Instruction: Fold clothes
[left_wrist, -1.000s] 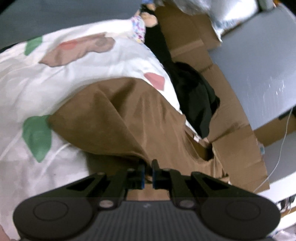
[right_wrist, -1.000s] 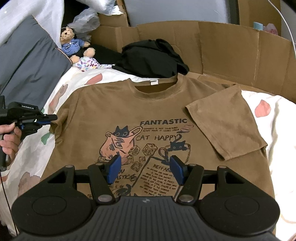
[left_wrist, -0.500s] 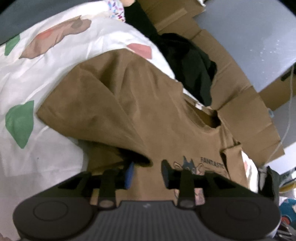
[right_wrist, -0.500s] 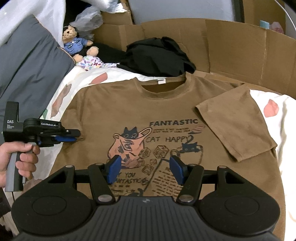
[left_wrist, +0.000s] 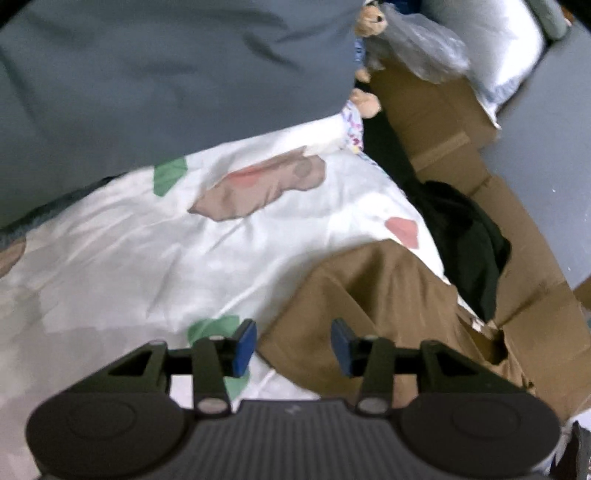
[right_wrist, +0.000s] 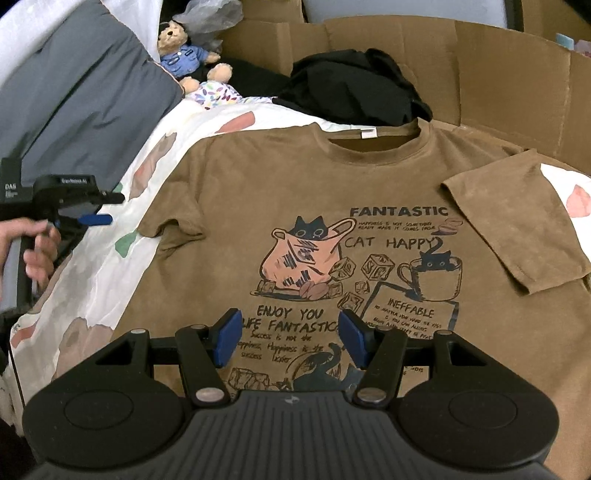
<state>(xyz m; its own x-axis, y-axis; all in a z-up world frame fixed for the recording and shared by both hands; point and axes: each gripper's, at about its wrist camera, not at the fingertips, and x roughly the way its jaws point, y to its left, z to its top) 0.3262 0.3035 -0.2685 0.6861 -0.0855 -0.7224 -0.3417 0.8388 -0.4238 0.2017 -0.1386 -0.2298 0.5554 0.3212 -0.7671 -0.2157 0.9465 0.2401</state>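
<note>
Lying flat, brown T-shirt (right_wrist: 332, 206) collar toward cardboard wall (right_wrist: 498, 70).

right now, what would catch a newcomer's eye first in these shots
The brown cat-print T-shirt dominates, spread face up on the patterned white sheet with one sleeve folded inward over its front. Behind the collar lies a crumpled black garment against the cardboard wall, and a teddy bear in a blue shirt sits in the far corner. Both grippers, left and right, are open and empty.
</note>
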